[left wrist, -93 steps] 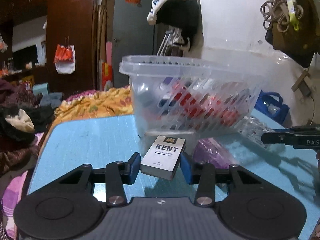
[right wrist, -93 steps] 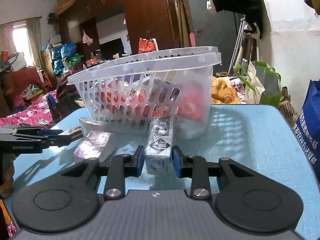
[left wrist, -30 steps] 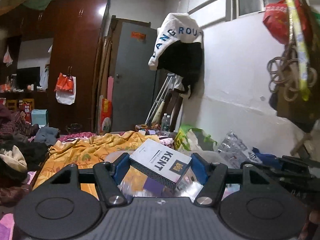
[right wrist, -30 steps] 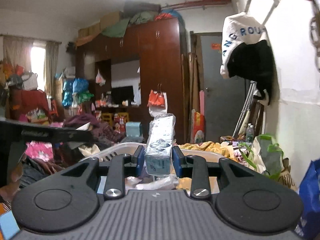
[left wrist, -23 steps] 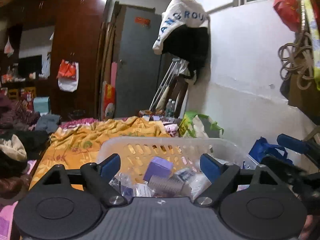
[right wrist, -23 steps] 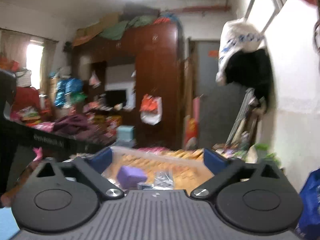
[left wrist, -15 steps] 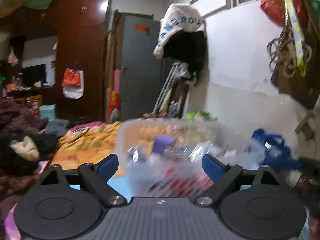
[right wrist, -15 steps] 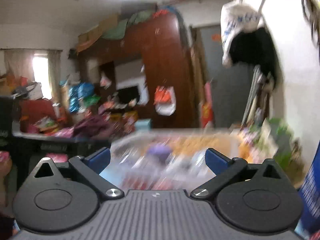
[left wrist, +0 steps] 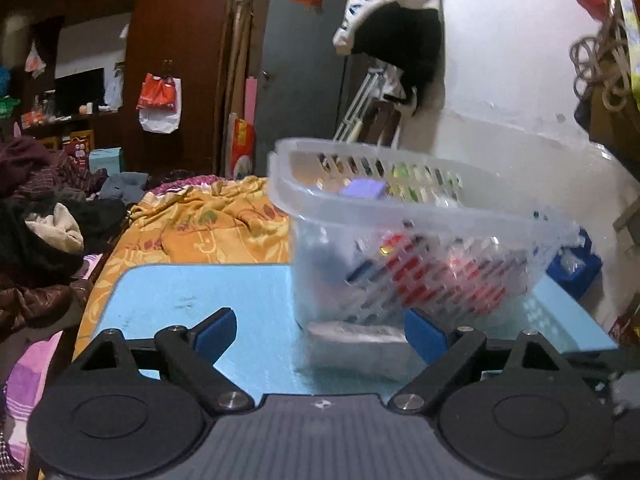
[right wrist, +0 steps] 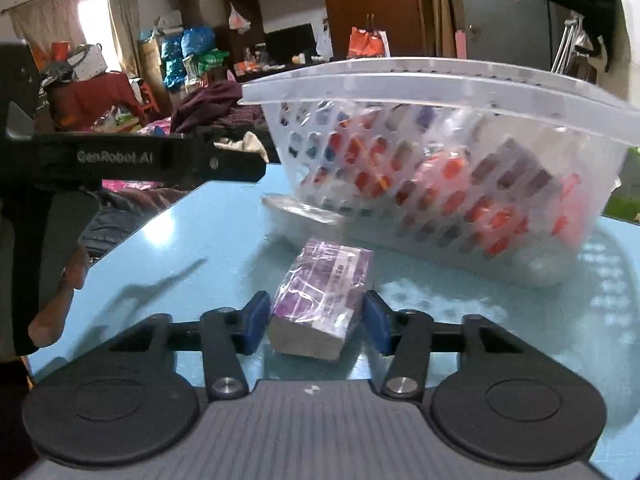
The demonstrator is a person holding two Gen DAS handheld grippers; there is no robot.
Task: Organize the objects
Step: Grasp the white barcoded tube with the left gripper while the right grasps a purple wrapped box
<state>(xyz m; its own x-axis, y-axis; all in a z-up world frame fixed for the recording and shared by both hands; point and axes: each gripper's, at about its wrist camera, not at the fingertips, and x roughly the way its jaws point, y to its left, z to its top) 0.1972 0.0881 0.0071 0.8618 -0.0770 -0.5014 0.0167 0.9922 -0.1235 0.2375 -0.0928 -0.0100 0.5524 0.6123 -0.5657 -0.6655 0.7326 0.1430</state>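
Right wrist view shows a purple packet (right wrist: 322,300) wrapped in clear film lying flat on the blue desk (right wrist: 200,264) just in front of the basket (right wrist: 440,92); it looks light and boxy but slick, so its two long sides are the best place to take hold. Around it the right tool (right wrist: 316,322) is closing, pads beside those sides and not clearly pressing yet. Over on the left, the left tool (left wrist: 320,336) stands wide and empty near a clear-wrapped pack (left wrist: 356,338) at the basket's foot.

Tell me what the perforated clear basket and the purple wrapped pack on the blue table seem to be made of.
Perforated clear basket: translucent moulded plastic, probably; contents show through the holed walls. Purple wrapped pack: likely a carton in glossy film; wrinkles catch highlights.
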